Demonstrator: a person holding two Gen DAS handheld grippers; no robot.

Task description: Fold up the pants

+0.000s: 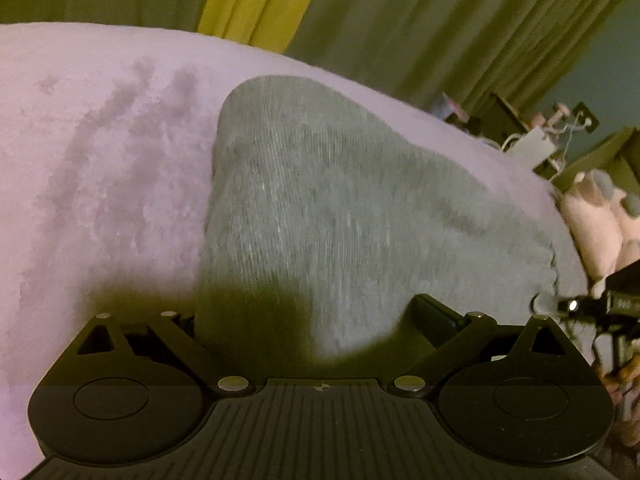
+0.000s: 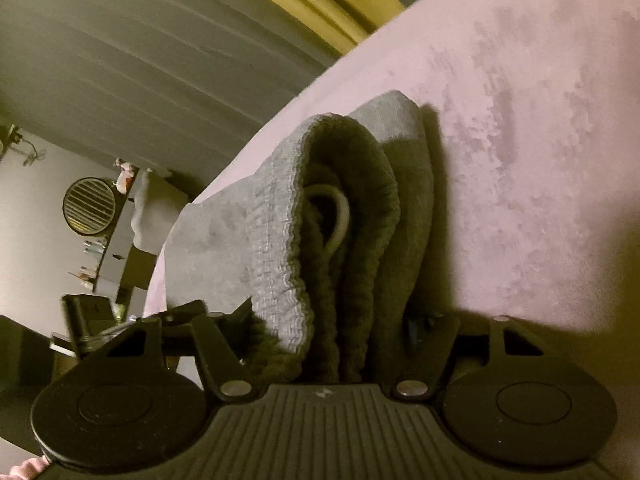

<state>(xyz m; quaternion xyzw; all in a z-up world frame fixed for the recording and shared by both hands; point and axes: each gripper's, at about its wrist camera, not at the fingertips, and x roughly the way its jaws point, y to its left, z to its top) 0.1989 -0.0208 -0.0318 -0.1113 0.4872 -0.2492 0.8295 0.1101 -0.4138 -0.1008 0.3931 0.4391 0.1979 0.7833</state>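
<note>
The grey knit pants lie folded on a pink fuzzy bed cover. My left gripper has its jaws wide apart with the folded pants between them; whether it clamps the cloth I cannot tell. In the right wrist view the ribbed waistband end of the pants, with a drawstring loop, bulges between the jaws of my right gripper; the jaws press the layered cloth from both sides. The right gripper's tip also shows at the right edge of the left wrist view.
Green and yellow curtains hang behind the bed. Pale plush items and cluttered shelves stand beyond the bed's right side. A round fan and a shelf sit left of the bed in the right wrist view. The pink cover stretches around the pants.
</note>
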